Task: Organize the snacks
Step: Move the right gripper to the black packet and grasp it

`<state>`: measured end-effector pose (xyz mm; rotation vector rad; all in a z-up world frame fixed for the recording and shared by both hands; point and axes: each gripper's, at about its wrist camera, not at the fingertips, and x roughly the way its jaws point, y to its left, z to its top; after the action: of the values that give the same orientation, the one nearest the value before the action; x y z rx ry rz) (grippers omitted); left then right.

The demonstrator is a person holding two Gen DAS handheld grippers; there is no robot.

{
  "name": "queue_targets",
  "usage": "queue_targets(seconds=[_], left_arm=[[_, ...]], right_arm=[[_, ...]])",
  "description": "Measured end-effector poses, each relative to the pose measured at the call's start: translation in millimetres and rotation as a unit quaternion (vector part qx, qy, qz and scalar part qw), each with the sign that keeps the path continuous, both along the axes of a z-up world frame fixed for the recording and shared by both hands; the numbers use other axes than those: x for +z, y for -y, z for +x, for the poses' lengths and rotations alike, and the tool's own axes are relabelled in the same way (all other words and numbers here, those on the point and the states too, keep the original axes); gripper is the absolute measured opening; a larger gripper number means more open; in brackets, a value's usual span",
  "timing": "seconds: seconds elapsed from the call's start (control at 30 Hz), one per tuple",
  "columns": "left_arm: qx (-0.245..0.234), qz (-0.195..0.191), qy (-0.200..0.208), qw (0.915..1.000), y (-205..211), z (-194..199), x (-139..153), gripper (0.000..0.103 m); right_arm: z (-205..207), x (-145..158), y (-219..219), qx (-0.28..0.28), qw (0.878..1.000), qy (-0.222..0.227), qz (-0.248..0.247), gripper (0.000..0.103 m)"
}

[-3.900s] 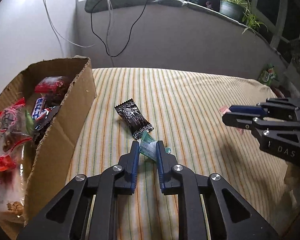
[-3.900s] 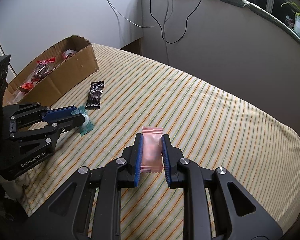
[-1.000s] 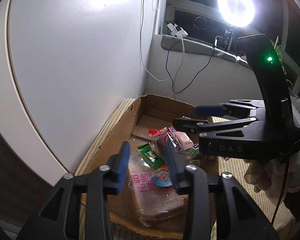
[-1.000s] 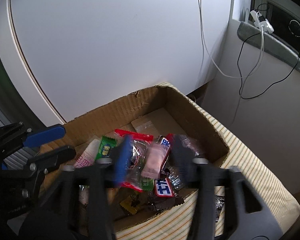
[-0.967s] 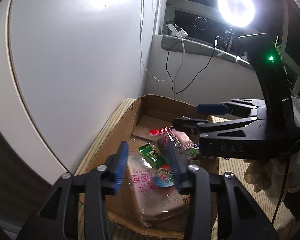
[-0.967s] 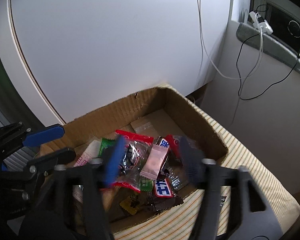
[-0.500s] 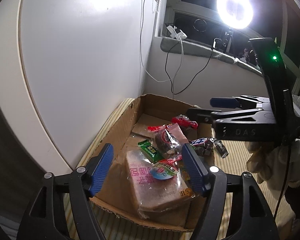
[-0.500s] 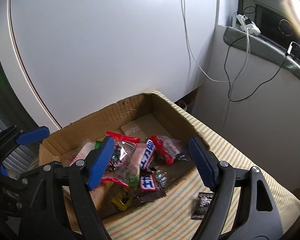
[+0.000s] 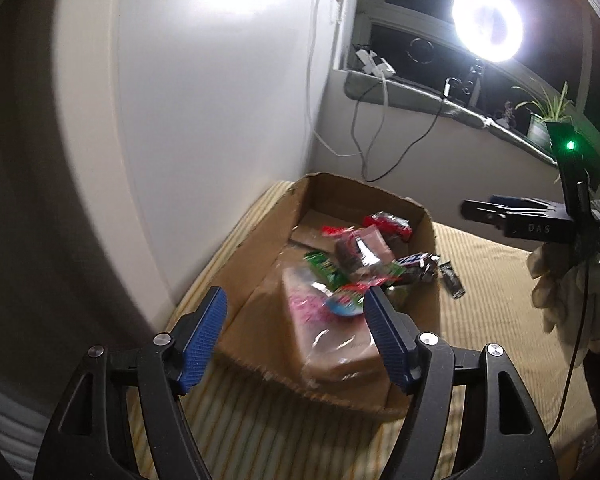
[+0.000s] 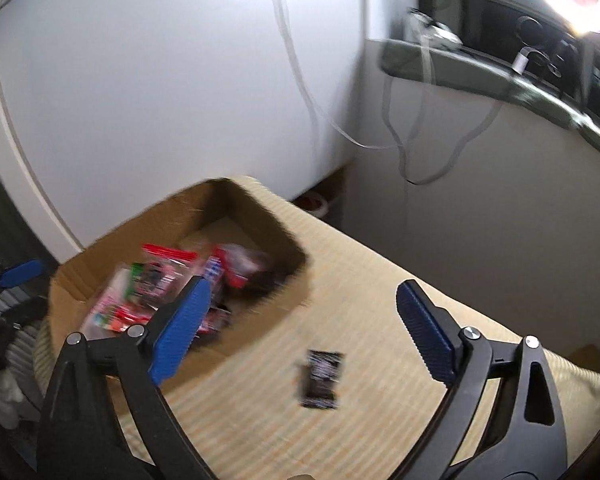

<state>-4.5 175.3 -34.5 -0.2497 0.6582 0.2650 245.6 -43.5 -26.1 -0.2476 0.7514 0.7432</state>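
Note:
A cardboard box [image 9: 256,256] holds several wrapped snacks, among them a large clear bread pack [image 9: 332,328]. It also shows in the right wrist view [image 10: 260,216]. A black snack packet [image 10: 321,378] lies on the striped cloth outside the box; it shows in the left wrist view [image 9: 452,280] too. My left gripper [image 9: 296,312] is open and empty, above the box's near end. My right gripper [image 10: 300,304] is open and empty, above the cloth beside the box, with the black packet below it. The right gripper shows in the left wrist view [image 9: 496,208].
The striped cloth [image 10: 380,280] covers the surface. A white wall [image 9: 220,100] stands behind the box. Cables [image 9: 364,140] hang from a window ledge [image 9: 420,96]. A bright ring lamp [image 9: 486,26] glares at the upper right. A potted plant [image 9: 544,116] sits on the ledge.
Both grippers have dropped their snacks into the box and opened wide. Both have pulled back from the box; the right one has swung right over the cloth.

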Motion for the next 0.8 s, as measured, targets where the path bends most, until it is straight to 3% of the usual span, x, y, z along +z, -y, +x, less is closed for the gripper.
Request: queue_targets(seconds=[0.17,0.33,0.47,0.63,0.7,0.8], left_arm=[[0.015,-0.001,-0.011,0.9998,-3.7,-17.3,-8.0,0.072],[0.026,0.000,-0.025,0.9993,-3.5,-32.1,-19.1,0.072],[0.035,-0.010,-0.029,0.9989,-5.9,-38.6,-23.6,0.072],[0.037,-0.010,-0.034,0.9987,-2.7,-42.8,-27.2,0.072],[0.035,-0.011,-0.035,0.9987,-1.9,-40.9,-27.3,0.072],[0.034,-0.013,-0.035,0.9987,-1.2,-41.3,-28.5,0.072]], right_arm=[[15.3,-21.3,21.7,-0.020,0.999,-0.033,-0.018,0.096],[11.3,-41.4,22.0,-0.010,0.998,-0.036,-0.049,0.095],[5.8,-57.8,13.9,0.008,0.996,-0.050,-0.077,0.074],[3.9,-76.5,5.3,0.016,0.993,-0.067,-0.099,0.063],[5.6,-82.3,3.2,0.015,0.991,-0.078,-0.104,0.050],[5.1,-86.8,0.9,0.016,0.990,-0.080,-0.111,0.049]])
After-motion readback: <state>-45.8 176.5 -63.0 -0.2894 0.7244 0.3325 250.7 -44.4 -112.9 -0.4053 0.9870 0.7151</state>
